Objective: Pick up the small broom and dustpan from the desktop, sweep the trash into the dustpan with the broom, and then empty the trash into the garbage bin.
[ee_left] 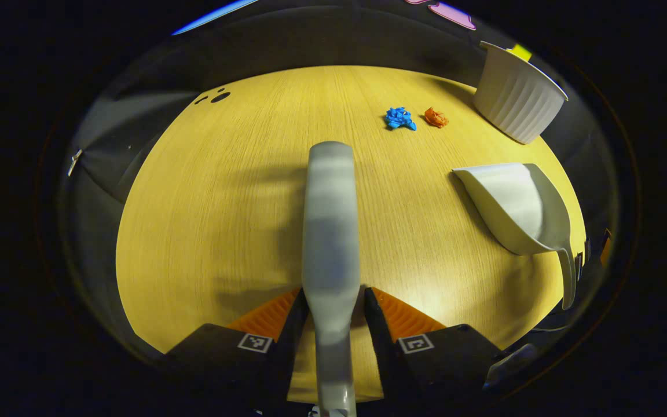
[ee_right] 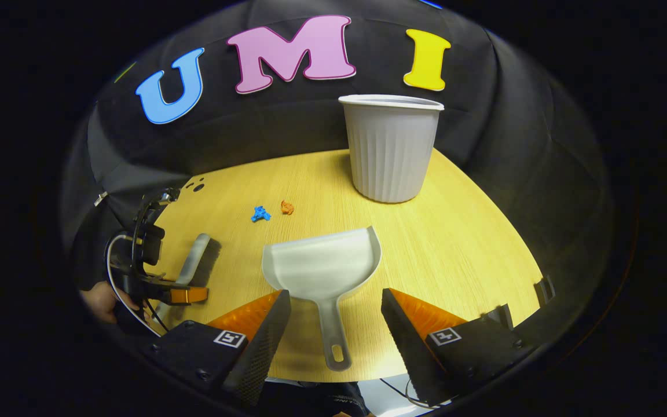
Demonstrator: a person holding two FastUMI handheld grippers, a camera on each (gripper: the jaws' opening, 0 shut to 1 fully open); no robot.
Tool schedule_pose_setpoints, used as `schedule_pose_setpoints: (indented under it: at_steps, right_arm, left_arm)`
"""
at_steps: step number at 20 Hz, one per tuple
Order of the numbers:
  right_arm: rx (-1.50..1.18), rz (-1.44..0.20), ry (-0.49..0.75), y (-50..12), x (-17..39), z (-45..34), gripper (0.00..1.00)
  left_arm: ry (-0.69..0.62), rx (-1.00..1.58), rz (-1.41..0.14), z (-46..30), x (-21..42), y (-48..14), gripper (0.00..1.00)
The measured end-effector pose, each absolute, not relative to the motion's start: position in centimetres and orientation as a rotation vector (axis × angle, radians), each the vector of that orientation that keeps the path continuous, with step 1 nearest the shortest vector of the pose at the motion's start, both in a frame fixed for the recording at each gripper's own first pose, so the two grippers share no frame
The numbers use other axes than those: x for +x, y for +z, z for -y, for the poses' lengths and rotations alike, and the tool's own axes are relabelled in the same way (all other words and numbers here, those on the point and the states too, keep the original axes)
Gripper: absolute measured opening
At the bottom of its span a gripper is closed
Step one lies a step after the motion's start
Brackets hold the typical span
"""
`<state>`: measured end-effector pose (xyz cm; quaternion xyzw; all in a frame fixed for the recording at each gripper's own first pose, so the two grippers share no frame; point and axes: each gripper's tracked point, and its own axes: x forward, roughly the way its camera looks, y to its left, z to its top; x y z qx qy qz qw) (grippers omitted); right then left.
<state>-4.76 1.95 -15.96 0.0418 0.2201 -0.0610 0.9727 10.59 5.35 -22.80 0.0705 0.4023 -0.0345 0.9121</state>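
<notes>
Desktop (ee_right: 455,231): broom (ee_left: 330,231) clamped left; dustpan (ee_right: 322,266) between parted right jaws.

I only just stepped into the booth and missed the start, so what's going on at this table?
A person is starting a sweep-up with two handheld grippers. The left gripper is closed around the small broom. The right gripper is open, with the dustpan handle between its fingers but not yet gripped. A blue scrap and an orange scrap lie unswept on the desktop, and the garbage bin stands upright behind them.
</notes>
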Motion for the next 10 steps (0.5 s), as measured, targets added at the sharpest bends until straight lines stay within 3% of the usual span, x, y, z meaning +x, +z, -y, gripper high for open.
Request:
schedule_pose_setpoints:
  at_steps: [5,10]
  right_arm:
    - [0.079,-0.503,-0.113,-17.1,-4.8,-2.6,0.98]
    - [0.081,-0.545,-0.119,-17.5,-4.4,-2.5,0.98]
  left_arm:
    - [-0.082,0.156,-0.799,-5.3,11.0,-22.8,0.30]
    - [-0.120,0.191,-0.728,-5.5,10.7,-22.6,0.26]
